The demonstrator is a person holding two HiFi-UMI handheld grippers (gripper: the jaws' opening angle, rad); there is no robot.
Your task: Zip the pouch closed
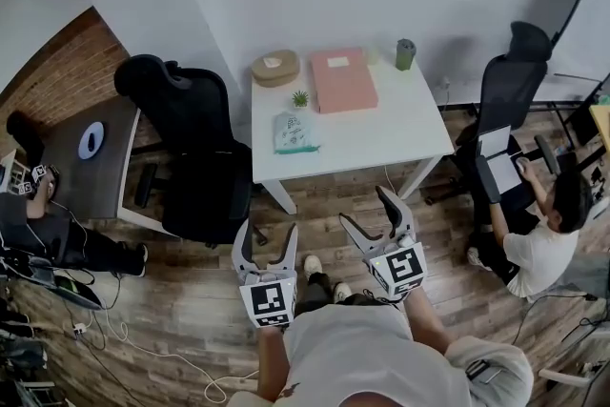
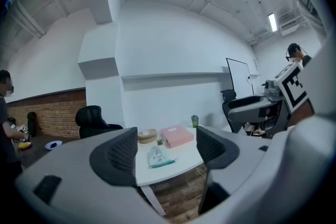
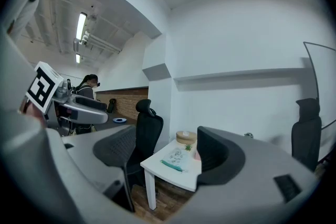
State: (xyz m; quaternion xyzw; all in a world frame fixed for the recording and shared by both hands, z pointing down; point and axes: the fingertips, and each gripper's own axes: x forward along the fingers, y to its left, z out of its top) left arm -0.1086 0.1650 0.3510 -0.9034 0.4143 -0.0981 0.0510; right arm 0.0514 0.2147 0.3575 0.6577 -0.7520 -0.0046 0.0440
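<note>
Both held low over the wood floor [image 1: 181, 295] — left gripper [image 1: 268, 241] and right gripper [image 1: 370, 216], jaws spread wide, nothing between them. The pouch [image 1: 293, 132] lies well ahead on the white table [image 1: 381, 124], near a small plant [image 1: 300, 98] — untouched.

The pouch [image 1: 292, 132] is seen as pale green with small printed motifs; the surface [image 1: 391, 133] is white, the box [image 1: 342, 80] pink, the round case [image 1: 275, 68] tan, the cup [image 1: 405, 53] dark green, the floor [image 1: 191, 291] brown-planked.
</note>
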